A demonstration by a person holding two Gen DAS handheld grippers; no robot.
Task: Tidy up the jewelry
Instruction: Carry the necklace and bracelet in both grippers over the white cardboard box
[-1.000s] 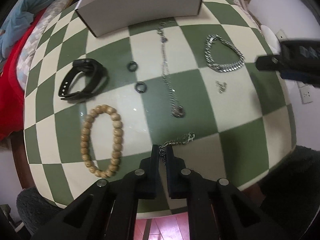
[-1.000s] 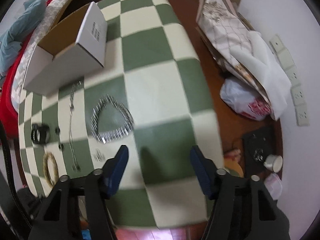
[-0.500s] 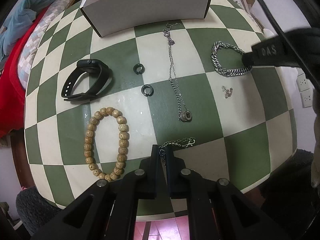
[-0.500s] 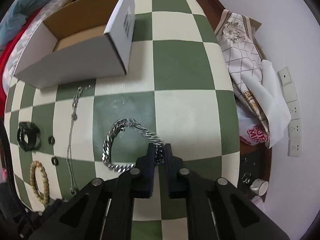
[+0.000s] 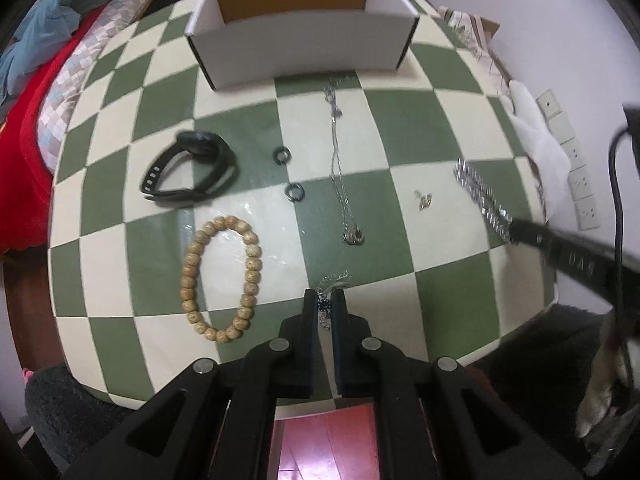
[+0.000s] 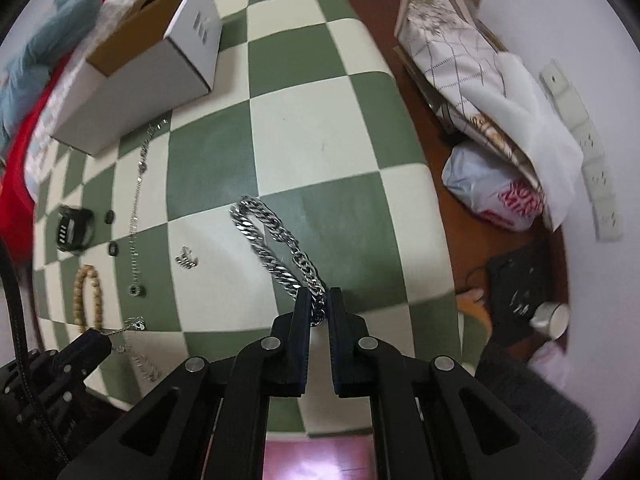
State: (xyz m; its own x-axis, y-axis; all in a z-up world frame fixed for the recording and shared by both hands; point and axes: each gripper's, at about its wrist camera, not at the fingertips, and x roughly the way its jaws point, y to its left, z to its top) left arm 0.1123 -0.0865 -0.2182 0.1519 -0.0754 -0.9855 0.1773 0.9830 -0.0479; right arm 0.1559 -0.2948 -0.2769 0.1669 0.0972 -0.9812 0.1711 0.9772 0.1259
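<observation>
My left gripper [image 5: 325, 294] is shut on a thin silver chain bracelet [image 5: 334, 280] at the table's near edge; it also shows in the right wrist view [image 6: 134, 326]. My right gripper [image 6: 319, 294] is shut on a chunky silver link bracelet [image 6: 272, 236], pulled out straight over the table; it shows in the left wrist view [image 5: 480, 200] too. An open white cardboard box [image 5: 300, 36] stands at the far side. A long silver necklace [image 5: 340, 168], a wooden bead bracelet [image 5: 220, 280], a black watch [image 5: 192, 168], two dark rings [image 5: 282, 155] and small silver earrings [image 5: 423, 200] lie on the table.
The round table has a green and cream checked cloth [image 5: 400, 128]. A red blanket and bedding [image 5: 24, 128] lie at the left. Bags and cloth [image 6: 492, 128] sit on the floor at the right, by wall sockets [image 6: 580, 148].
My right gripper closed on the chunky link bracelet and dragged it toward the table's right edge, stretching it out. My left gripper stays shut on the thin chain.
</observation>
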